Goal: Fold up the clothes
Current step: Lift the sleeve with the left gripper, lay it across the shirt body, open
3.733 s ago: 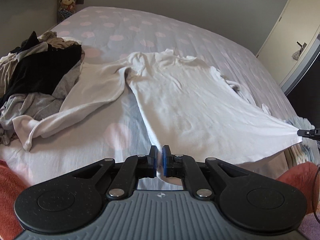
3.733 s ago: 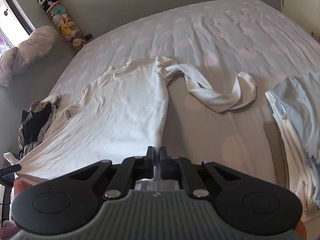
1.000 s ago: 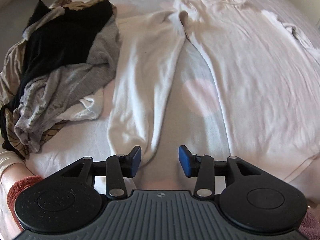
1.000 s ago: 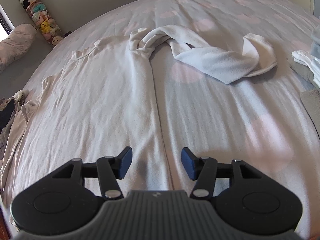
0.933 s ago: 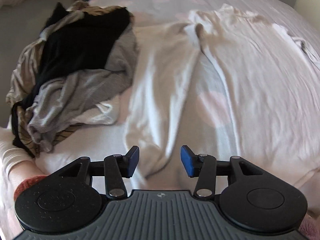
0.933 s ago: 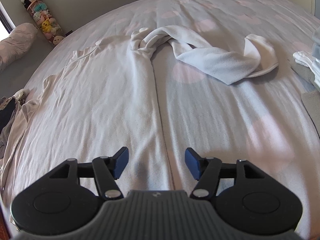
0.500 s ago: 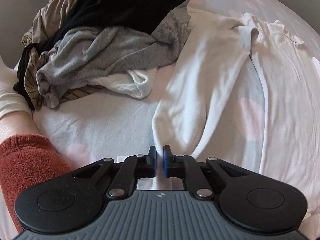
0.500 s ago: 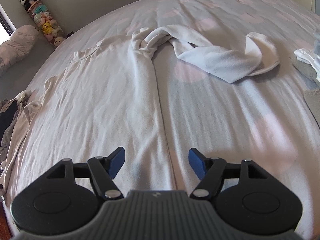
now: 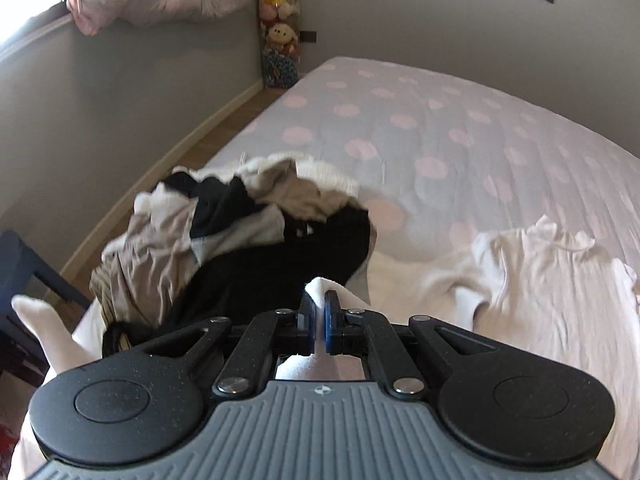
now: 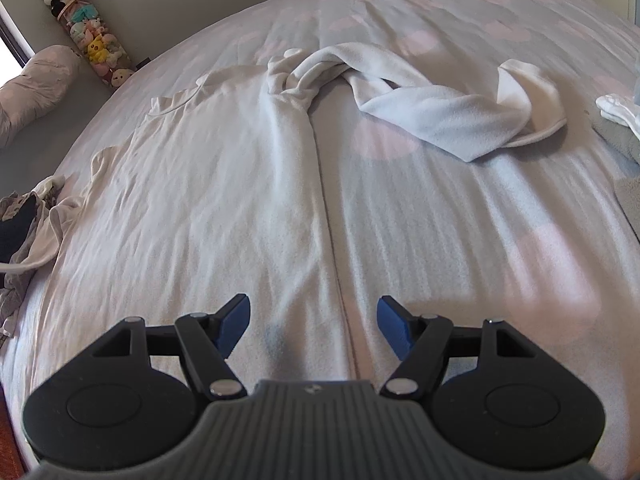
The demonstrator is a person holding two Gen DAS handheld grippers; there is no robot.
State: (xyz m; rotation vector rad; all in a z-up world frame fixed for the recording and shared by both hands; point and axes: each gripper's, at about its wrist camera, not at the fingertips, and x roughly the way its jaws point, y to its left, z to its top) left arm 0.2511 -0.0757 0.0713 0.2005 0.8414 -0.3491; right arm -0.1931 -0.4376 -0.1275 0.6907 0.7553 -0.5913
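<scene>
Polka-dot bed [image 10: 460,208] carries the white shirt [image 10: 208,184], spread flat for folding. Left claw [image 9: 319,312] pinches its sleeve cuff [image 9: 318,286] (lifted, toward twelve o'clock); right claw [image 10: 314,320] hovers wide open, empty.

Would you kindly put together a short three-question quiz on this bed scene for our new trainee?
1. True or false: the left gripper is shut on white cloth.
2. What lies between the open fingers of the right gripper: A) a folded towel, B) the side edge of the white shirt, C) a black garment?
3. Fill in: the pile of dark and grey clothes sits near the ____ edge of the bed, as the left wrist view shows it.

Key
1. True: the end of the shirt's sleeve is pinched between the pads.
2. B.
3. Left.
</scene>
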